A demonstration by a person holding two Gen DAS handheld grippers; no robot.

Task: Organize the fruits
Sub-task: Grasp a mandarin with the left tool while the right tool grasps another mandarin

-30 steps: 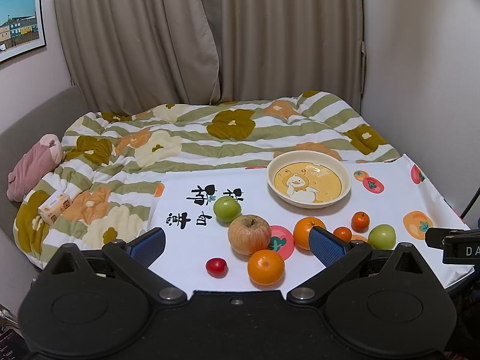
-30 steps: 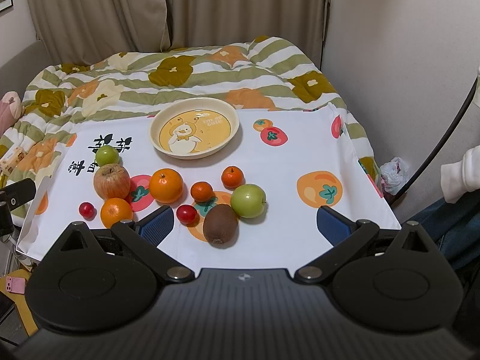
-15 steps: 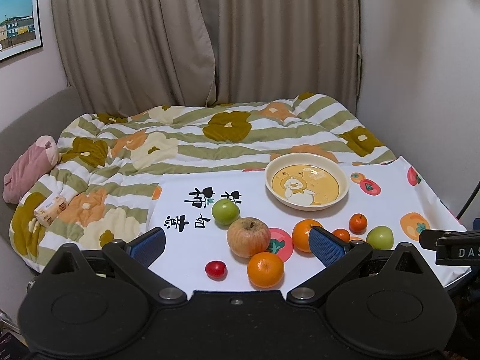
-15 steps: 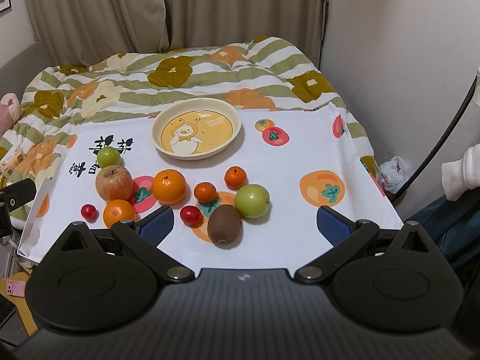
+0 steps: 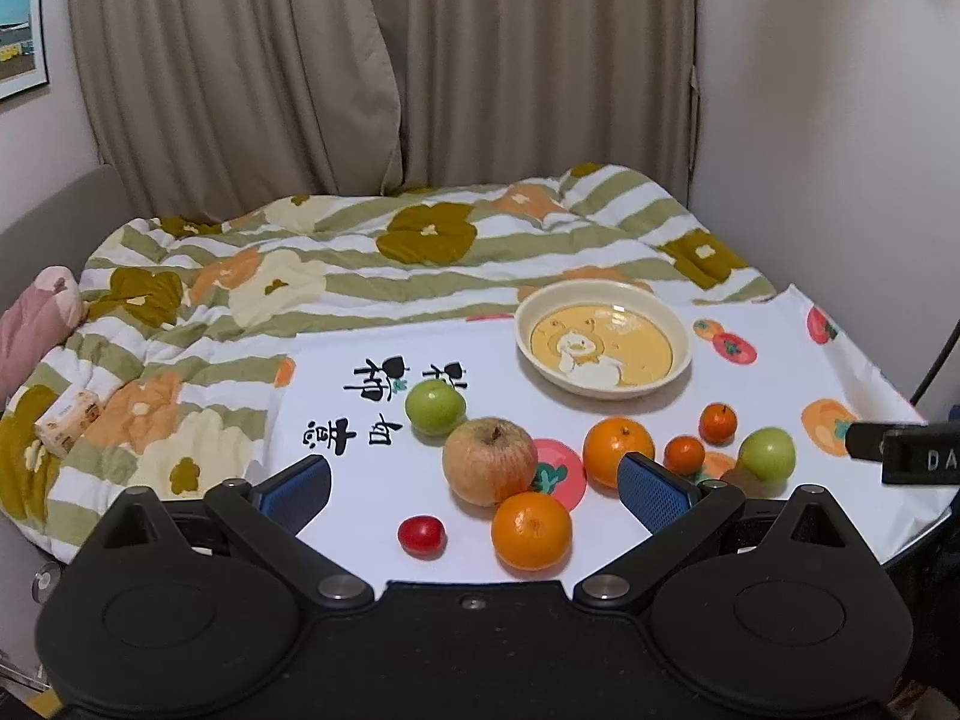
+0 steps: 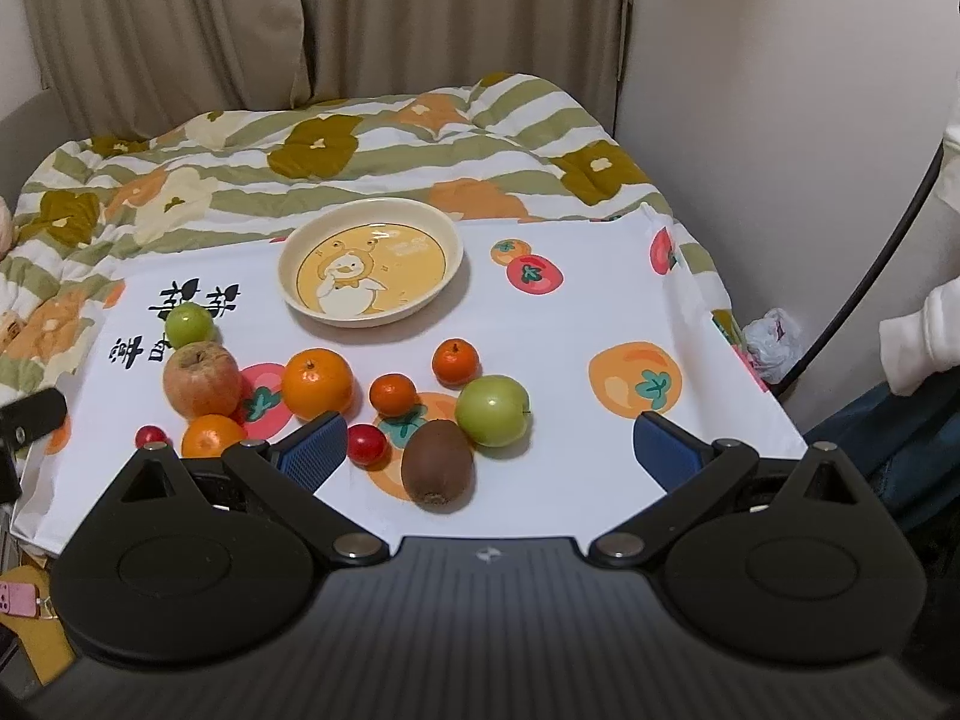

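Fruit loose on white printed cloth (image 6: 576,324) over counter, near front edge. Kiwi (image 6: 437,461) mostly hidden in left view behind blue pad. Front orange (image 5: 531,530) half covered in right view by gripper body. Left gripper (image 5: 474,483) held low over front edge, jaws wide apart, empty. Right gripper (image 6: 491,447) likewise, jaws spread, empty. Bowl (image 6: 371,260) with duck print behind fruit, empty. Apple (image 5: 489,461) touching front orange; cherry tomato (image 5: 421,535) just beside.
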